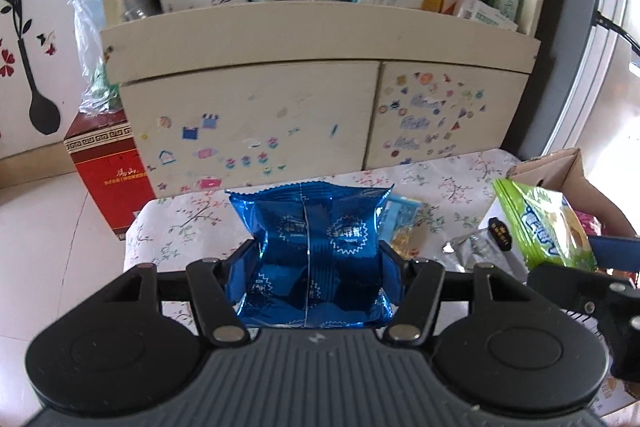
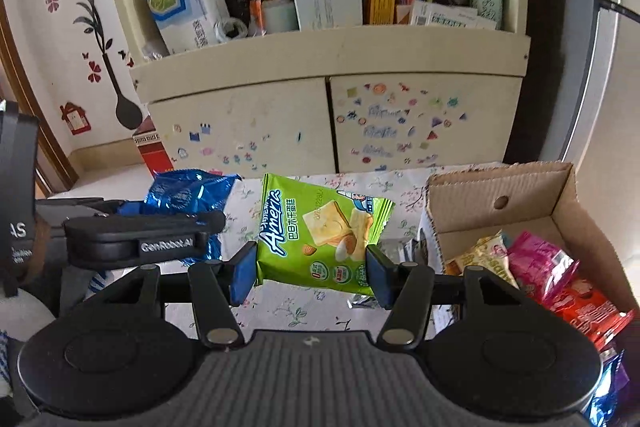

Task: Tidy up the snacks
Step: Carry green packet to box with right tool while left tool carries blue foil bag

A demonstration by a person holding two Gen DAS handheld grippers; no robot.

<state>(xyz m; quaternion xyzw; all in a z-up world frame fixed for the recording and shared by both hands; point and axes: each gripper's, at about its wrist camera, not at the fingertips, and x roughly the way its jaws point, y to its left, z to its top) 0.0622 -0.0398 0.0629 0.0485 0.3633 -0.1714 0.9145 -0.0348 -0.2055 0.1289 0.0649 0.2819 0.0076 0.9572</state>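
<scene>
Right now I am holding the green snack packet (image 2: 320, 239) in my right tool (image 2: 312, 273), its long axis crosswise, while the cardboard box (image 2: 500, 183) is sitting just right on the surface (image 2: 400, 187). My left tool (image 1: 316, 269), farther left of that box, is gripping the blue packet (image 1: 312, 251).

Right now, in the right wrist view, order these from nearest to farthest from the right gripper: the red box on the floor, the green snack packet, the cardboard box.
1. Green snack packet: clamped in the right gripper.
2. Cardboard box: just to the right, on the table.
3. Red box: far left, on the floor by the cabinet.
</scene>
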